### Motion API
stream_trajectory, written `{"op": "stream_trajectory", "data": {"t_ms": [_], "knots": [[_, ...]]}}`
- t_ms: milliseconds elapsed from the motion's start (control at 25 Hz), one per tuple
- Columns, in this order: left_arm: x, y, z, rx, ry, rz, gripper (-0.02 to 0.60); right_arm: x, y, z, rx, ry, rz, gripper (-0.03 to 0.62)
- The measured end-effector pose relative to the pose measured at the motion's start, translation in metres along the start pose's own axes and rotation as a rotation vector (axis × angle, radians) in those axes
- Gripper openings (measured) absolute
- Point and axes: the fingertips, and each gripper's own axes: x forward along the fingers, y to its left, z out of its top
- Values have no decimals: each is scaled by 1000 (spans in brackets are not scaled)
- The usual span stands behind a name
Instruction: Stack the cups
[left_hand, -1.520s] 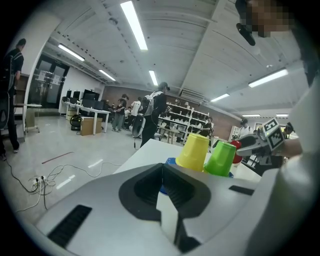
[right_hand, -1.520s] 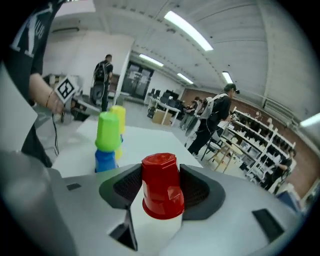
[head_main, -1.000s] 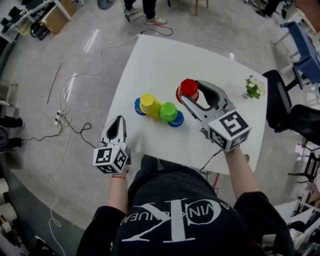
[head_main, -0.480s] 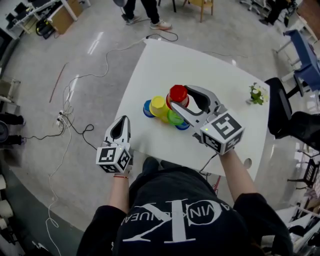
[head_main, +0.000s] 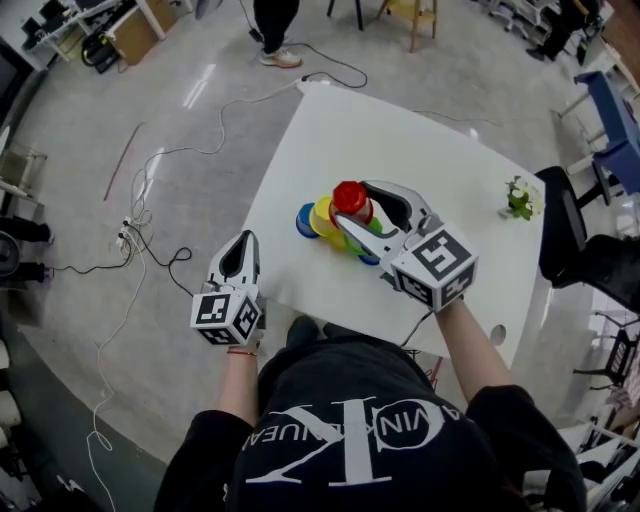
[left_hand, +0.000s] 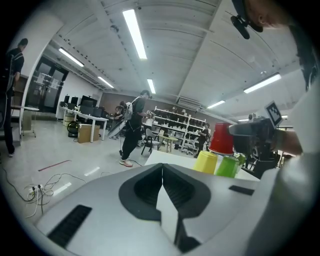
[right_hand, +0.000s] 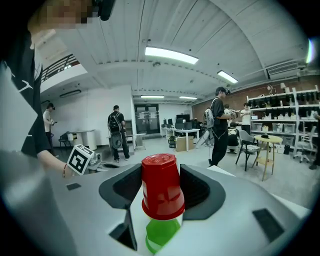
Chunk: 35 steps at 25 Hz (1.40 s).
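Off the white table's (head_main: 400, 130) left edge, the left gripper (head_main: 238, 246) hangs empty, jaws together. At centre, a red plastic cup (right_hand: 160, 187) is inverted, mouth down, long axis vertical. It is clamped in the right gripper (head_main: 355, 207), directly over an inverted green plastic cup (right_hand: 161, 236). Legible writing: white "CK" on the person's black shirt (head_main: 350, 400).

A red cup (right_hand: 161, 187) is shown, with a green cup (right_hand: 161, 234) at its six o'clock; a yellow cup (head_main: 322, 214) and a white table (head_main: 400, 150) are seen.
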Motion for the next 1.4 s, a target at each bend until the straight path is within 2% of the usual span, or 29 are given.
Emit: {"op": "stream_trajectory", "data": {"t_ms": [480, 720, 1400], "knots": [[2, 4, 7, -2, -16, 10, 5, 3, 4, -10, -2, 27, 26, 249], [5, 5, 9, 0, -21, 9, 5, 3, 5, -12, -8, 33, 33, 272], [16, -4, 13, 10, -22, -41, 5, -24, -2, -14, 44, -2, -18, 312]]}}
